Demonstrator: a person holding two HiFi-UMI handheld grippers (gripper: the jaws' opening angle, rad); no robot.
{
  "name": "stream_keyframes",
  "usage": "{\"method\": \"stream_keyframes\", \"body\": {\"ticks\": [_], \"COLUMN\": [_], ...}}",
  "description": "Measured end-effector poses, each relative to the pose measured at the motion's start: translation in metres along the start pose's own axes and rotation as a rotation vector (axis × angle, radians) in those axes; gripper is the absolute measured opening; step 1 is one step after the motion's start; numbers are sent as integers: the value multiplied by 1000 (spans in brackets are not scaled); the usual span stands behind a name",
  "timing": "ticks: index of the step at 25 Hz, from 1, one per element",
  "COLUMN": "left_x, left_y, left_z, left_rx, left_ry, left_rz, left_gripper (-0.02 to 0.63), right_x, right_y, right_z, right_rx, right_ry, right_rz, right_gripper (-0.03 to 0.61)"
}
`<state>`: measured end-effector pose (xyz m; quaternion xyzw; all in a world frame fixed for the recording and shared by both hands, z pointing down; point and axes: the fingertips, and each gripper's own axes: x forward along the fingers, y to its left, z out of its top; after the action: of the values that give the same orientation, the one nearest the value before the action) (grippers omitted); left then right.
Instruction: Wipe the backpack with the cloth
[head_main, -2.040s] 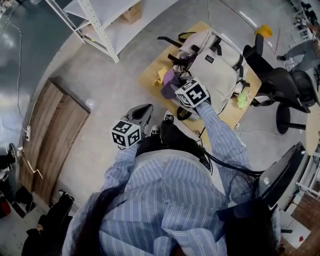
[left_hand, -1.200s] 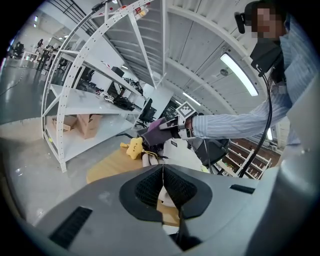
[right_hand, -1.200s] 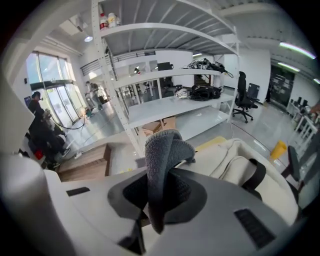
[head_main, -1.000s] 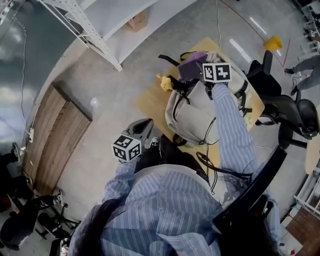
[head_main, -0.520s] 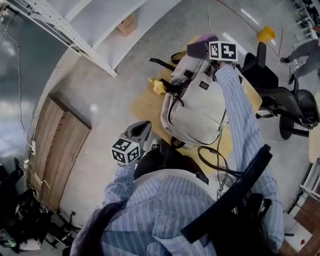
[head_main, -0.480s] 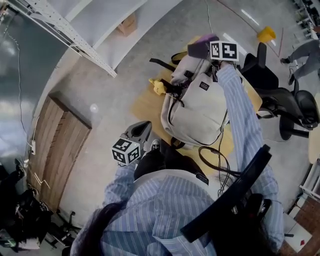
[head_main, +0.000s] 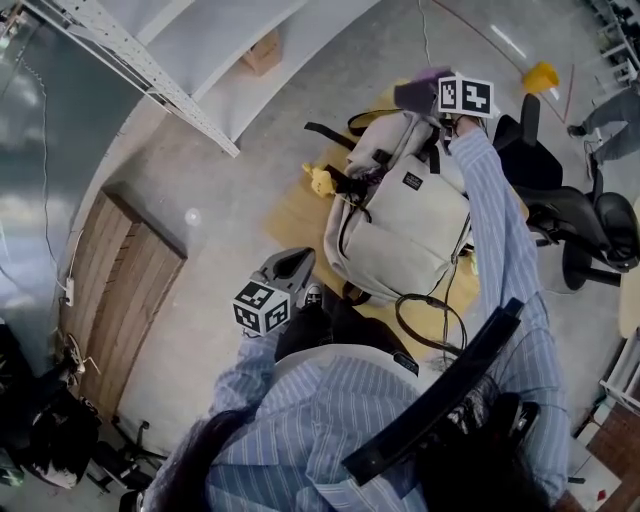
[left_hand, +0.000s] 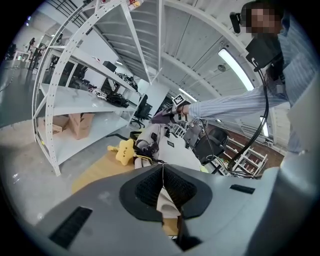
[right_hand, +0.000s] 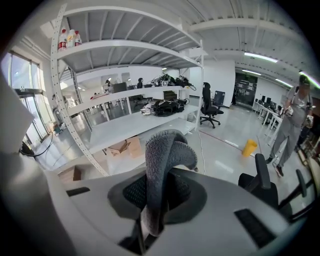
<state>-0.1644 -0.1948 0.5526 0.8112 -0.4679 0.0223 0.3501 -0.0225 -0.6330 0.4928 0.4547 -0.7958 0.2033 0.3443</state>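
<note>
The cream backpack (head_main: 402, 215) lies on a low wooden table (head_main: 300, 215), and it also shows in the left gripper view as the backpack (left_hand: 170, 149). My right gripper (head_main: 440, 95) is held out past the backpack's far top end, shut on the purple-grey cloth (head_main: 418, 90). In the right gripper view the cloth (right_hand: 162, 155) loops up out of the shut right gripper (right_hand: 155, 192). My left gripper (head_main: 288, 268) hangs near my body, off the table. The left gripper (left_hand: 162, 186) is shut with nothing in it.
A yellow star toy (head_main: 320, 181) lies at the backpack's left side. Black office chairs (head_main: 585, 220) stand right of the table. A cable loop (head_main: 430, 322) lies at the table's near end. White metal shelving (head_main: 150, 70) and a wooden panel (head_main: 120, 290) are on the left.
My right gripper has carried the cloth from the backpack's near end up along it to beyond its far top end. The left gripper has hardly moved.
</note>
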Motion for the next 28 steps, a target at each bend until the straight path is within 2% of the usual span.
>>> {"method": "stream_keyframes", "body": {"ticks": [3, 8, 15, 21, 28], "left_x": [4, 11, 25, 47, 64], "left_y": [-5, -9, -19, -43, -62], "left_z": [3, 0, -4, -8, -15], "left_rx": [11, 19, 45, 80, 113], "left_ry": [1, 17, 47, 79, 116], "left_rz": [-10, -23, -71, -134, -190], "left_gripper": [6, 6, 6, 6, 6], "right_x": [-2, -7, -38, -80, -132], "right_y": [-11, -32, -94, -165, -218], "right_z": [-2, -28, -75, -133, -201], "right_rx": [-2, -1, 20, 113, 221], "right_ry": [4, 46, 107, 150, 174], "right_rz": [-6, -22, -122, -208, -279], "right_gripper": [41, 41, 41, 41, 41]}}
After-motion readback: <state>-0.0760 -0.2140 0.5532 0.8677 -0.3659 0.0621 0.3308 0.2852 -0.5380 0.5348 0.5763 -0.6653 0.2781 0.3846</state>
